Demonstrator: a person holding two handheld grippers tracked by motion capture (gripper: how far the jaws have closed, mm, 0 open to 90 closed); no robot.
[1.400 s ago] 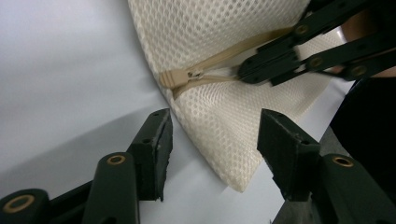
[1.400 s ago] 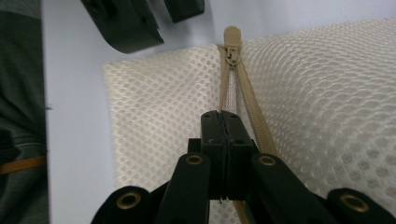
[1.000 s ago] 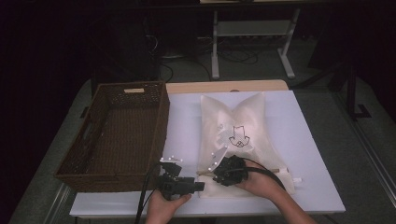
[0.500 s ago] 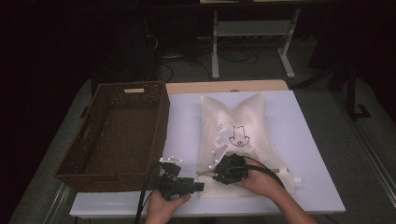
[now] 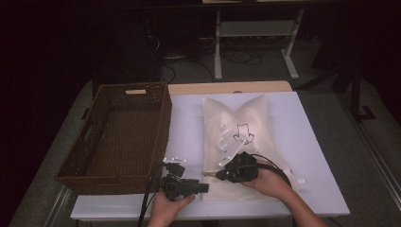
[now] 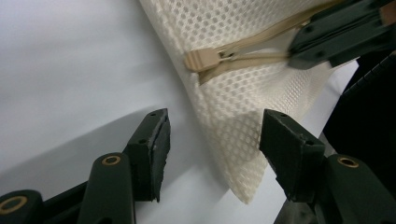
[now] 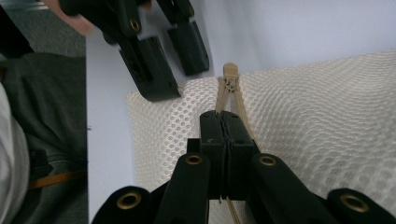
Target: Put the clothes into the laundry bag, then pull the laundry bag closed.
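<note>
Mesh bag (image 5: pixel 239 137) is laid on the white counter (image 5: pixel 189 123), at 3 o'clock from the wicker basket (image 5: pixel 118 135). Right claw (image 7: pixel 226 122) is clamped on the zipper (image 7: pixel 230 74) tape (jaws just closing). Left claw (image 6: pixel 212 140) is held apart, astride the bag's corner.

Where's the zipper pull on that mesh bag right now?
In the left gripper view the zipper pull sits at the mesh bag's near corner edge, above the left gripper.
</note>
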